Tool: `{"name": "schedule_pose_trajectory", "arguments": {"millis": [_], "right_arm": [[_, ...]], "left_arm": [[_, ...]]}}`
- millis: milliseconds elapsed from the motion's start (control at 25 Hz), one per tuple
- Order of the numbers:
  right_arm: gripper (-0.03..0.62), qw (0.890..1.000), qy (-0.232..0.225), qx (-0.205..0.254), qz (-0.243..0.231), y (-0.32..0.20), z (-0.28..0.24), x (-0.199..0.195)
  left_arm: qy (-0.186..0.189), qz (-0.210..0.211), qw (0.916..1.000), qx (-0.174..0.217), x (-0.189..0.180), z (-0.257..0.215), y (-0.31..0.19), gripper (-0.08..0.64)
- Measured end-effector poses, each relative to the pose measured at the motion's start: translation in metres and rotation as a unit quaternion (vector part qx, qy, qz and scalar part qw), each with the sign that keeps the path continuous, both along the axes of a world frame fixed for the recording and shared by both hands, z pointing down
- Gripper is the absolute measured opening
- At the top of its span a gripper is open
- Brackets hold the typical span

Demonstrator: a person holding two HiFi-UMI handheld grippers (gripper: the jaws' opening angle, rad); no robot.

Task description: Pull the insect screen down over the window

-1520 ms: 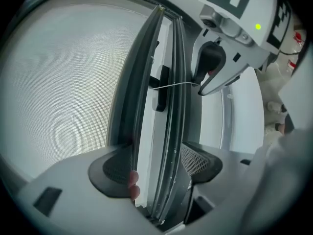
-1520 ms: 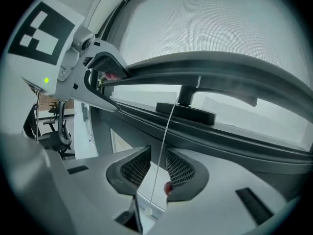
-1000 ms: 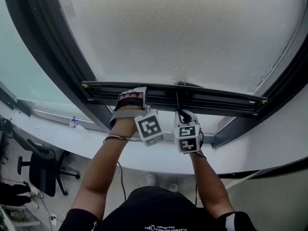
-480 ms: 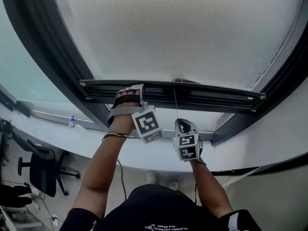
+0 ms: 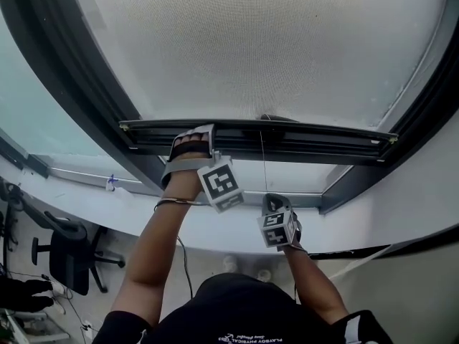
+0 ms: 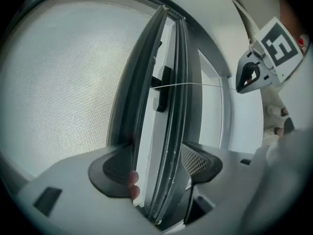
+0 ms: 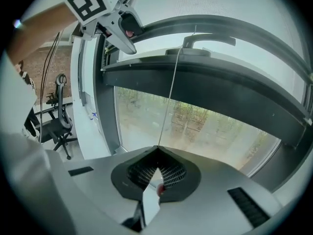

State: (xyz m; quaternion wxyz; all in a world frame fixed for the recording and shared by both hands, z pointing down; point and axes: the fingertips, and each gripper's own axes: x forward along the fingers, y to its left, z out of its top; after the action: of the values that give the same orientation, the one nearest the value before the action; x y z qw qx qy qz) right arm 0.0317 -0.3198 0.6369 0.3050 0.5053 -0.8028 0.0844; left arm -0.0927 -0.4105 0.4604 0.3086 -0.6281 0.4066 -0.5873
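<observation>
Black office chair [image 5: 69, 258] on the floor [image 5: 107, 278], near a white ledge [image 5: 92, 206]

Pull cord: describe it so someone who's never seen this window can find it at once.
Start at the pale mesh insect screen, then find the dark bottom bar across its lower edge. From the bar's middle a thin pale cord runs straight down into the shut right claw. It is the only hair-thin line there, and it is stretched taut.

Two tools [image 5: 192, 137] [image 5: 271, 201], one screen [image 5: 258, 41], one cord [image 5: 263, 165]
</observation>
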Motion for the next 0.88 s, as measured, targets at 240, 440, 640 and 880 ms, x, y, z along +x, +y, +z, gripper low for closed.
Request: {"name": "schedule_pose_trajectory", "arguments": {"millis": [240,440,640,880], "right_arm": [[0.005,0.999,0.022,-0.039,-0.007,0.022,0.039,0.004],[0.005,0.997,0.045,-0.062,-0.020,0.036,0.059,0.007],[0.005,0.994,0.064,-0.079,-0.034,0.045,0.074,0.008],[0.006,0.991,0.089,-0.088,-0.044,0.047,0.096,0.015]], "left_arm": [[0.006,-0.002,1.0000,0.003,0.002,0.002,0.000,0.313],[-0.005,-0.004,1.0000,0.006,0.000,0.001,-0.001,0.313],[-0.017,-0.011,0.9997,0.012,-0.003,-0.001,-0.002,0.313],[-0.006,-0.012,0.9999,0.008,-0.001,0.002,-0.001,0.313]]}}
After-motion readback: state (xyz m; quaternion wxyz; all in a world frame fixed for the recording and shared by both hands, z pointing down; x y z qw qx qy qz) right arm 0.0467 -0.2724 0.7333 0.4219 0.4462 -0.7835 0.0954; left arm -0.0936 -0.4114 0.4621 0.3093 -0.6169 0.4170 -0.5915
